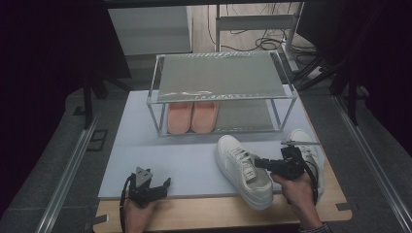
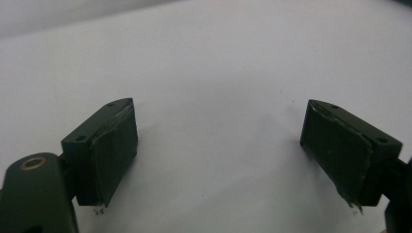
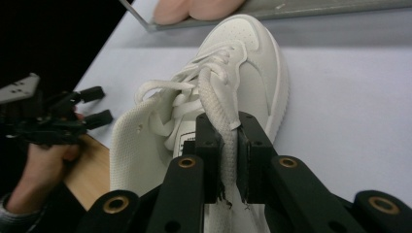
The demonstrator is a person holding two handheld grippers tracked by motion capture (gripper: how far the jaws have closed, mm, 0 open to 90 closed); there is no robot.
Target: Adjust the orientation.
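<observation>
A white lace-up sneaker [image 1: 232, 151] lies on the pale blue mat [image 1: 160, 145], toe toward the rack. My right gripper [image 1: 258, 163] reaches in from the right over the shoe's opening. In the right gripper view, that gripper [image 3: 228, 127] is shut on the sneaker's [image 3: 252, 63] white mesh tongue, which runs up between the two black pads. My left gripper [image 1: 163, 185] rests at the mat's front left edge, far from the shoe. Its jaws [image 2: 218, 109] stand wide apart over bare mat with nothing between them.
A second white sneaker [image 1: 305, 145] sits just behind my right hand. A two-level metal rack [image 1: 221, 73] stands at the back of the mat, with a pair of pink slippers [image 1: 192, 116] on its lower shelf. The wooden table edge [image 1: 214, 213] runs along the front.
</observation>
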